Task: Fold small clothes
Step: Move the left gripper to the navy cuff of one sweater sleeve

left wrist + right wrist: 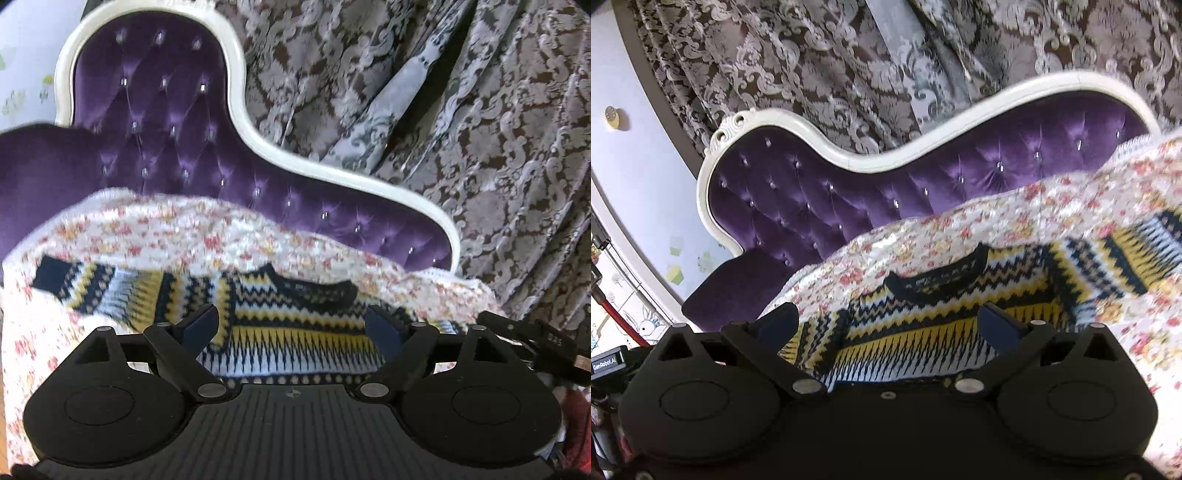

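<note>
Hiding the sweater's hem, both claws gape; sleeve blurred.

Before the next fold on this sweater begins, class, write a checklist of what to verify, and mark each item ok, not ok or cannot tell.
1. Sweater lies spread on the floral blanket, neckline toward the sofa back: ok.
2. One sleeve stretched out sideways, free to fold: ok.
3. The other sleeve: partly hidden in both views, cannot tell.
4. Left gripper, jaws wide apart, nothing held: ok.
5. Right gripper, jaws wide apart, nothing held: ok.
6. Bottom hem flat and straight: hidden behind the grippers, cannot tell.
</note>
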Demonstrator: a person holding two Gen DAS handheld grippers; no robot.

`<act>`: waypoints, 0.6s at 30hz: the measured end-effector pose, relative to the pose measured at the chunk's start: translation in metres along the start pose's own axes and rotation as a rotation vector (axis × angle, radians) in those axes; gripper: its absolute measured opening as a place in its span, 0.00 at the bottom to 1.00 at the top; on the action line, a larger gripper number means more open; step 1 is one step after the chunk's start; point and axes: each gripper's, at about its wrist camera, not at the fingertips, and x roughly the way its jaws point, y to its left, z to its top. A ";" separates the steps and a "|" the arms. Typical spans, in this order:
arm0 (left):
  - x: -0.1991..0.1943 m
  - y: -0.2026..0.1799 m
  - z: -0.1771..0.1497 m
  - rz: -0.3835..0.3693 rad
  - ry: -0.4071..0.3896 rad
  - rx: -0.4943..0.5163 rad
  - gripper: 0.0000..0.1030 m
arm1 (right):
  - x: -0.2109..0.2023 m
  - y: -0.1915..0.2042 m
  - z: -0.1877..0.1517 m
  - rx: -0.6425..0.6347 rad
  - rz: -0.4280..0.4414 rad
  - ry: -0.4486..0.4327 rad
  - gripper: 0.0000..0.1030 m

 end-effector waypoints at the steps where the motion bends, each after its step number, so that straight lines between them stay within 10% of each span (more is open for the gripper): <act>1: -0.002 0.000 0.001 0.002 -0.010 0.004 0.84 | -0.003 0.001 0.002 -0.006 -0.003 -0.008 1.00; 18: 0.042 0.057 0.008 0.077 -0.074 0.048 0.91 | 0.046 -0.002 -0.006 -0.049 -0.031 -0.059 1.00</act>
